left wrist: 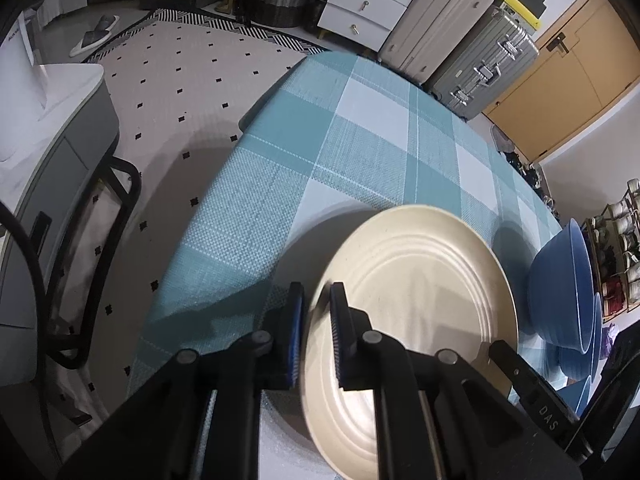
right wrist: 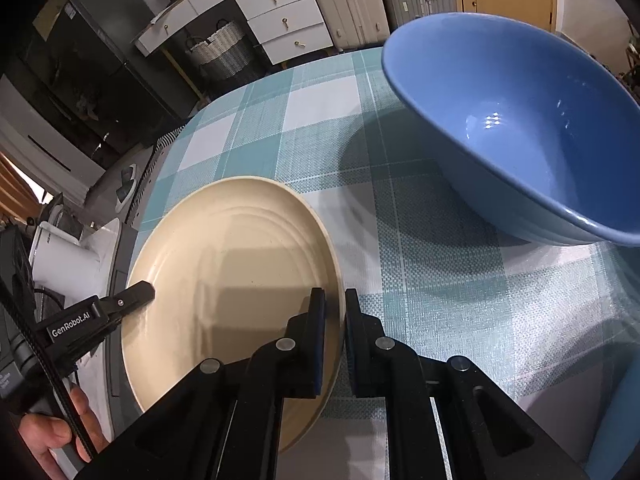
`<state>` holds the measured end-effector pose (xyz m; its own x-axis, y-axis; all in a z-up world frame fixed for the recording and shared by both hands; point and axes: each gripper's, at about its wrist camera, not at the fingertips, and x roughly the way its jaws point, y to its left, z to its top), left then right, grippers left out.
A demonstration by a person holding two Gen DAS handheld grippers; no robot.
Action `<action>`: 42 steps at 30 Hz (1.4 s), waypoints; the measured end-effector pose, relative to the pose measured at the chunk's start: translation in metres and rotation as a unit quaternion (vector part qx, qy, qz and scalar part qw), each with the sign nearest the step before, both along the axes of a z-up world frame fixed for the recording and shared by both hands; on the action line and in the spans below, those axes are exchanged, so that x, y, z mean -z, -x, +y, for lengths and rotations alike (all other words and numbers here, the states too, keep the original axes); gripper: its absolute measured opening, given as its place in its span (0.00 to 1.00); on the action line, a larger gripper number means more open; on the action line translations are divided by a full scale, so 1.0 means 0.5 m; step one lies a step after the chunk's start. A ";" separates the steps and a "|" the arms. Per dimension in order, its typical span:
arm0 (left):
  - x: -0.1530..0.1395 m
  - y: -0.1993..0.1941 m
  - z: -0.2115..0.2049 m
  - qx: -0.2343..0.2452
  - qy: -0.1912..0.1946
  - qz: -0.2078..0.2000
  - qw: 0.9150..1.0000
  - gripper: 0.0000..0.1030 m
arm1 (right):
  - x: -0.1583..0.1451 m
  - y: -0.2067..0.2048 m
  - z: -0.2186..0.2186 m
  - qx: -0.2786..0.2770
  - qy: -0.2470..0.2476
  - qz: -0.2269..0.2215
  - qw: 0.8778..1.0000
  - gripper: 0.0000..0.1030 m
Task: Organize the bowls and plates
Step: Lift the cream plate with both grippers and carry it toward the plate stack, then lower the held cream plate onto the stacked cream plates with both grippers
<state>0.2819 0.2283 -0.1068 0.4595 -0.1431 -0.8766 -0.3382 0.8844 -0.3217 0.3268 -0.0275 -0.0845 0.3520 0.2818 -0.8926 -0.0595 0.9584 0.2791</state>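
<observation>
A cream plate (left wrist: 420, 292) with ringed grooves is held between both grippers above the teal checked tablecloth (left wrist: 304, 168). My left gripper (left wrist: 316, 336) is shut on its left rim. My right gripper (right wrist: 335, 340) is shut on its right rim; the plate (right wrist: 232, 272) fills the lower left of the right wrist view, and the left gripper (right wrist: 132, 296) shows there at the plate's left edge. A blue bowl (right wrist: 516, 132) stands on the table to the right, and shows in the left wrist view (left wrist: 560, 288) with more blue dishes (left wrist: 580, 360) beside it.
The tablecloth (right wrist: 440, 264) covers the table beyond the plate. Suitcases (left wrist: 480, 52) and white drawers (left wrist: 368, 4) stand behind the table. A chair (left wrist: 92, 240) and a white side table (left wrist: 52, 92) are left of the table's edge.
</observation>
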 end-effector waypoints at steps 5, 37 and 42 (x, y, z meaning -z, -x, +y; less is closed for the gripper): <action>-0.010 0.007 0.002 -0.002 -0.003 -0.006 1.000 0.07 | -0.016 0.005 0.001 -0.005 -0.001 -0.016 1.000 0.07; -0.095 0.103 -0.003 -0.013 -0.002 -0.043 0.999 0.07 | -0.104 0.080 -0.016 -0.013 -0.021 -0.045 0.999 0.06; -0.118 0.145 -0.024 -0.005 -0.008 -0.046 0.999 0.07 | -0.136 0.126 -0.038 -0.010 -0.025 -0.053 0.998 0.06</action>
